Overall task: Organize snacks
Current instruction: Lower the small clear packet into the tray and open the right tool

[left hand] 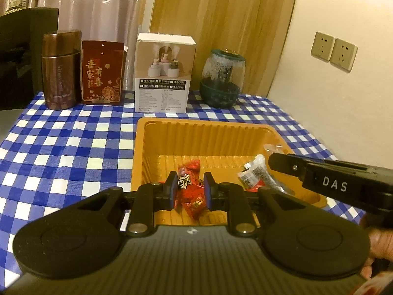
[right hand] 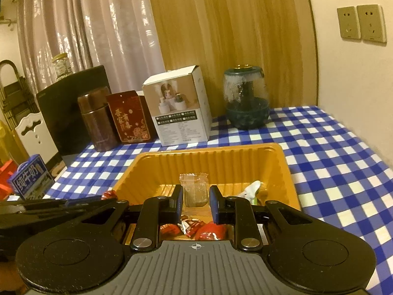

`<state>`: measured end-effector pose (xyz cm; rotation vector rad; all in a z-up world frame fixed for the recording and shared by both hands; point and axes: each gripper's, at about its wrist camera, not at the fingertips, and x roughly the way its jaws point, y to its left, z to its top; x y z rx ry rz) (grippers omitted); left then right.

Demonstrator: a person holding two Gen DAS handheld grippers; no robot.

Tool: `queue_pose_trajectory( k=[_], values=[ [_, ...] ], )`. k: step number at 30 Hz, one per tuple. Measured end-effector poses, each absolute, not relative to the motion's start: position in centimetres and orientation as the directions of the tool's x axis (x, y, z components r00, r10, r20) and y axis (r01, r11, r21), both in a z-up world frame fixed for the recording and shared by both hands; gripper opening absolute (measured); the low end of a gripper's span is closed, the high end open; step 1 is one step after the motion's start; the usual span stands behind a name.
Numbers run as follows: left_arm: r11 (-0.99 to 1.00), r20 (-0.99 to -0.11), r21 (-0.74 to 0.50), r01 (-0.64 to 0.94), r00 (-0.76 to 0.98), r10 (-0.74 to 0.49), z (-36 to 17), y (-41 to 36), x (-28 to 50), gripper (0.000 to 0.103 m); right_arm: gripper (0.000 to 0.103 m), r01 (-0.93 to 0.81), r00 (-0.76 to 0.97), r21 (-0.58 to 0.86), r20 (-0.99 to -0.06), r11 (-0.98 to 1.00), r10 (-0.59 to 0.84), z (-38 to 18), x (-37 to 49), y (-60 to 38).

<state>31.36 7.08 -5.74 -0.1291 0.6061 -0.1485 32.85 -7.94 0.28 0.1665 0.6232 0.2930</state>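
An orange plastic tray [left hand: 211, 127] [right hand: 211, 148] sits on the chequered cloth. My left gripper [left hand: 190, 188] hangs over its near part, pads closed on a red snack packet [left hand: 185, 182] with a white emblem. Beyond it, one more red candy [left hand: 190, 168] and a white and black packet [left hand: 253, 174] lie in the tray. My right gripper [right hand: 196, 200] [left hand: 271, 162] is shut on a clear packet [right hand: 195, 189] with a brown snack inside, above the tray. Red packets [right hand: 191, 226] and a white packet [right hand: 251, 190] lie below it. The left gripper [right hand: 108, 198] shows at the left edge.
Along the table's far edge stand a brown flask [left hand: 61, 71], a red tin [left hand: 102, 73], a white box [left hand: 164, 73] and a glass jar [left hand: 222, 78]. A blue milk carton [right hand: 30, 177] sits off the table's left side. A hand [left hand: 378, 245] holds the right gripper.
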Motion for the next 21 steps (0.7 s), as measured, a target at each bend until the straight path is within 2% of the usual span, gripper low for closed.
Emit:
queue_pose_trajectory(
  k=[1,2,18,21],
  values=[
    [0.982,-0.559,-0.159,0.098,0.812,-0.171,-5.8,7.2,31.4,0.038,0.023,-0.220,0.770,0.242,-0.551,0.945,0.320,0.2,33.0,-7.9],
    [0.984,-0.558,-0.155,0.090,0.814,-0.162,-5.9,7.3,31.4,0.039,0.023,-0.218,0.768,0.246,-0.554,0.944,0.321,0.0,33.0,-7.9],
    [0.984,-0.548,-0.173,0.031,0.827,-0.123,-5.4,9.0,30.6,0.039,0.024,-0.233,0.746,0.296,-0.556,0.926,0.365,-0.2,33.2,-7.6],
    [0.985,-0.551,-0.168,0.025,0.827,-0.114,-5.4,9.0,30.6,0.045,0.025,-0.245,0.733,0.319,-0.558,0.916,0.390,-0.5,33.4,-7.6]
  ],
)
